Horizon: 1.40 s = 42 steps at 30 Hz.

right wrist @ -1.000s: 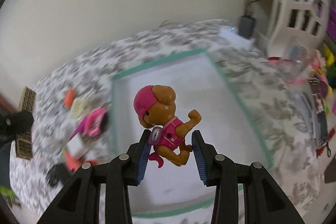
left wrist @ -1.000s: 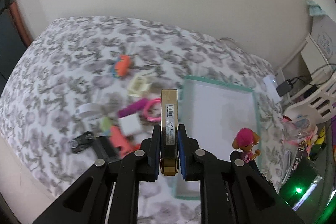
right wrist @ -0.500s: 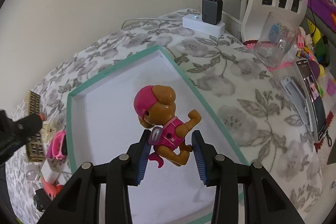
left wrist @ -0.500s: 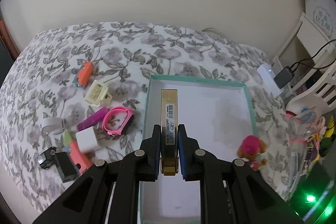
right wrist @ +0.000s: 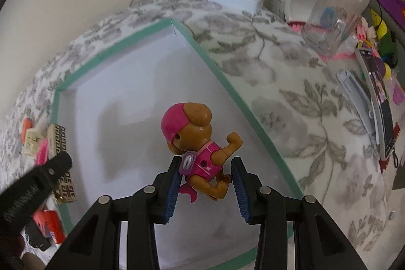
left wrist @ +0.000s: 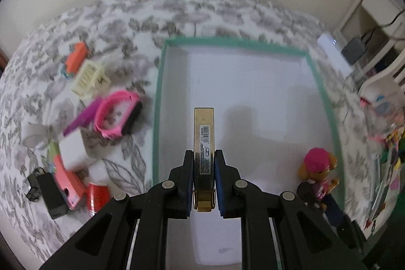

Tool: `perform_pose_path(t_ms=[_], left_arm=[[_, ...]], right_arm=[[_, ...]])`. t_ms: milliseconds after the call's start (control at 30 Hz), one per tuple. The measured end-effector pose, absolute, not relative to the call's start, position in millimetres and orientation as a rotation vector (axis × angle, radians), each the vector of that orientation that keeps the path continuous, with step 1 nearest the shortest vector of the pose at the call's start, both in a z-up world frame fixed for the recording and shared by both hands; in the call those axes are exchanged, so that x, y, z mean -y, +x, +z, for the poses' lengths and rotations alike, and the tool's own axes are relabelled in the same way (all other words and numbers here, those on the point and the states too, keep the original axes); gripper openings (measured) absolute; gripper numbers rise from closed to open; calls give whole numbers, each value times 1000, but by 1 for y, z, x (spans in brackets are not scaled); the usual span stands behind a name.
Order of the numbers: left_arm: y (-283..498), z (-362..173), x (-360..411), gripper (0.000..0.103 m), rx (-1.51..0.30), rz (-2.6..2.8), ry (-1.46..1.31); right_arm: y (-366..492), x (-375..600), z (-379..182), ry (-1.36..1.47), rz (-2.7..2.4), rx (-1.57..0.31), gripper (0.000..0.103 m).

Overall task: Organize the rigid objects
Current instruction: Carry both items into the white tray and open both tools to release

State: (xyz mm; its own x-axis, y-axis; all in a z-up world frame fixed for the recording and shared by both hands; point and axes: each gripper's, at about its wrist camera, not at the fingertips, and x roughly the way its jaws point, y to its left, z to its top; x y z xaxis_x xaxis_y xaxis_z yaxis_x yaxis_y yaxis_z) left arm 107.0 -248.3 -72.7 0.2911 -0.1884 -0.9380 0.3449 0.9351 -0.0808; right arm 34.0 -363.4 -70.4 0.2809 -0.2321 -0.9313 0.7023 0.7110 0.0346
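Since a second ago both hand-held grippers have come down toward the box, which now fills far more of each view.

A bed with a grey floral cover (left wrist: pixel 207 9) carries everything. On it lies a shallow white box with a teal rim (left wrist: pixel 158 103), open at the top and with nothing lying on its white floor.

The left gripper (left wrist: pixel 204 168) hangs over the left half of the box, its fingers (left wrist: pixel 187 176) closed tight on a slim gold box (left wrist: pixel 204 133) with a barcode label, which points away from the camera. In the right wrist view this gold box (right wrist: pixel 59 141) shows a key-pattern side near the box's left wall.

The right gripper (right wrist: pixel 205 184) hangs over the box near its right wall, its fingers (right wrist: pixel 173 190) gripping a toy puppy figure (right wrist: pixel 197 141) with a pink cap and pink vest, held by the body. The left wrist view shows the same figure (left wrist: pixel 317 168) at the box's right edge.

On the bed cover left of the box lie loose small things: a white charger block (left wrist: pixel 72 152), a pink wristband (left wrist: pixel 116 115), a cream plastic piece (left wrist: pixel 89 80), a purple stick (left wrist: pixel 82 117), an orange toy (left wrist: pixel 76 61) and a small black item (left wrist: pixel 52 196).
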Motion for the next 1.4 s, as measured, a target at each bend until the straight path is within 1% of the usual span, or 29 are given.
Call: perform_pose_path(t_ms=[233,533,633,667,700,733,767,800,933,1033,1100,1233,1267,1300,1333,1400], left_arm=[[105,-96,250,16,-1302,-370,161],[106,-96,248,16,-1312,-379,148],[111,-93,242,19,-1330,-376,126],[112,-91,240,25,-1335,-377,117],[114,-89,238,35,-1335,-377,107],[115,-86,236,42,-1334,-378,97],[117,-82,234,54,-1330,-377,87],[118,-78,232,60,-1323,-376,77],[123,-62,222,62,-1302,-374,45],[124,-53,216,65,-1296,-365,18],[125,-48,213,71,-1293,-356,8],[128,-42,203,72,-1283,-342,-1],[130,-42,206,72,-1280,-336,0],[131,-40,204,73,-1274,-329,1],[131,-39,204,74,-1270,-321,3],[131,-37,201,82,-1257,-296,9]], right_arm=[[36,359,-72,452,-666,-1144,42],[36,359,-72,448,-665,-1146,43],[34,360,-67,475,-659,-1109,43],[34,360,-64,476,-658,-1096,43],[34,360,-61,477,-657,-1083,43],[34,359,-57,476,-655,-1066,43],[34,359,-54,473,-653,-1054,43],[35,359,-52,470,-652,-1044,43],[34,358,-45,466,-654,-1011,44],[34,357,-41,464,-649,-995,44],[34,356,-39,458,-648,-984,44],[34,353,-37,450,-635,-973,45],[35,352,-37,441,-639,-973,52],[35,352,-38,435,-643,-972,62],[35,351,-37,427,-647,-970,66],[35,351,-38,427,-648,-971,67]])
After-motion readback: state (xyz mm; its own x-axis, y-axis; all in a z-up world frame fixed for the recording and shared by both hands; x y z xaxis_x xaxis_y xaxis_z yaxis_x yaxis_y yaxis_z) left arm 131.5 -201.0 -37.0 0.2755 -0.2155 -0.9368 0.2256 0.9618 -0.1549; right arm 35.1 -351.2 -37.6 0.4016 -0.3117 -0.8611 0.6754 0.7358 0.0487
